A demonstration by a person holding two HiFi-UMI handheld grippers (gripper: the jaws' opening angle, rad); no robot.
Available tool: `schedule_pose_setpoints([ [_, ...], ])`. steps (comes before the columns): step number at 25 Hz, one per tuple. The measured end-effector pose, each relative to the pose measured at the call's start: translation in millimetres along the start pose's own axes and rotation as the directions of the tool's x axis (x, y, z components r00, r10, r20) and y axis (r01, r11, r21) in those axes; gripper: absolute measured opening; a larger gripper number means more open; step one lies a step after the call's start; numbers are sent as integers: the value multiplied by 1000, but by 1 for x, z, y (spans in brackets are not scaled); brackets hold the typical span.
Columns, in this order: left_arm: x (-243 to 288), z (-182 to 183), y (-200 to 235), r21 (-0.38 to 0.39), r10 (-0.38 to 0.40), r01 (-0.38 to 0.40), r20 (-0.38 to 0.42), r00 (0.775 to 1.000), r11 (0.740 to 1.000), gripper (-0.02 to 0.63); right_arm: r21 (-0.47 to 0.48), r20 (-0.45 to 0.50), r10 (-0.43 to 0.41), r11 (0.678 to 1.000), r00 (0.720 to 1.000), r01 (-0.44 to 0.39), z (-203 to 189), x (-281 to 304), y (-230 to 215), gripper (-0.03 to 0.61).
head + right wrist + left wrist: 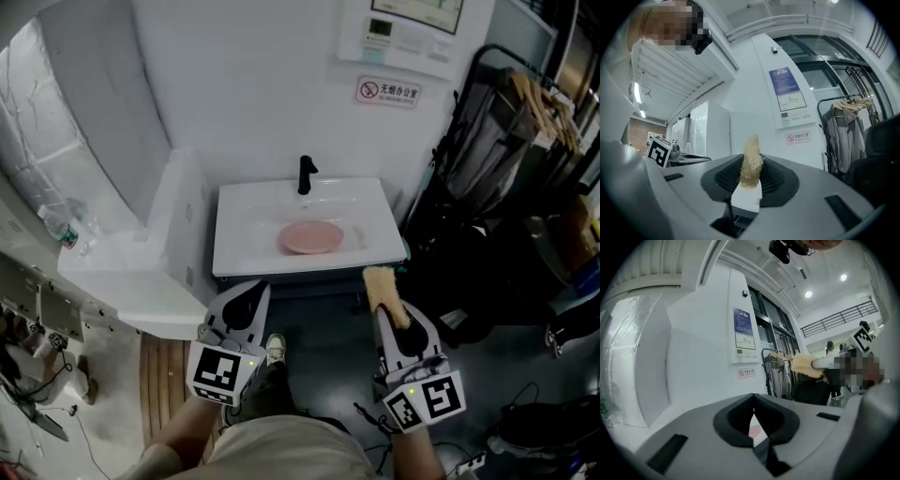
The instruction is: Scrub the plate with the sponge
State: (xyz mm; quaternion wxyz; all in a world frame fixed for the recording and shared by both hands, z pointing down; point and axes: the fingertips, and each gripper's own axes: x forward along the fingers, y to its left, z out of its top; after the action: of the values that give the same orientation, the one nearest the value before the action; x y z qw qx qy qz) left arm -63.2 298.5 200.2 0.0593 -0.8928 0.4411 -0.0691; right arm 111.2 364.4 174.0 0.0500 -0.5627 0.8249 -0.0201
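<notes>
A pink plate point(311, 236) lies in the white sink point(244, 246) ahead of me, below the black faucet point(305, 174). My right gripper point(392, 319) is shut on a tan fibrous sponge point(382, 287), which sticks up between its jaws point(751, 161) in the right gripper view. It hovers in front of the sink's right front corner. My left gripper point(246, 305) is shut with nothing in it, held low before the sink's left front edge. Through its closed jaws a sliver of the pink plate point(753, 430) shows. The sponge point(805, 365) also appears at the right of the left gripper view.
A white counter point(122, 272) with a plastic bottle point(58, 227) stands at left. A black rack of hanging clothes point(511, 141) fills the right side. The white wall carries a control panel point(412, 33) and a no-smoking sign point(387, 91).
</notes>
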Motion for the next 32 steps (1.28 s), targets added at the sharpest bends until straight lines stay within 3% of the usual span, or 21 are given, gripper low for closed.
schedule_pose_setpoints([
  [13, 120, -43, 104, -44, -25, 20, -112, 993, 999, 6, 4, -111, -8, 1000, 994, 9, -29, 154, -43, 92],
  [23, 216, -73, 184, -92, -97, 83, -158, 983, 992, 6, 35, -207, -23, 999, 978, 31, -63, 281, -71, 92],
  [32, 261, -104, 212, -191, -169, 132, -192, 967, 973, 8, 79, -267, -21, 996, 964, 43, -96, 338, -89, 94],
])
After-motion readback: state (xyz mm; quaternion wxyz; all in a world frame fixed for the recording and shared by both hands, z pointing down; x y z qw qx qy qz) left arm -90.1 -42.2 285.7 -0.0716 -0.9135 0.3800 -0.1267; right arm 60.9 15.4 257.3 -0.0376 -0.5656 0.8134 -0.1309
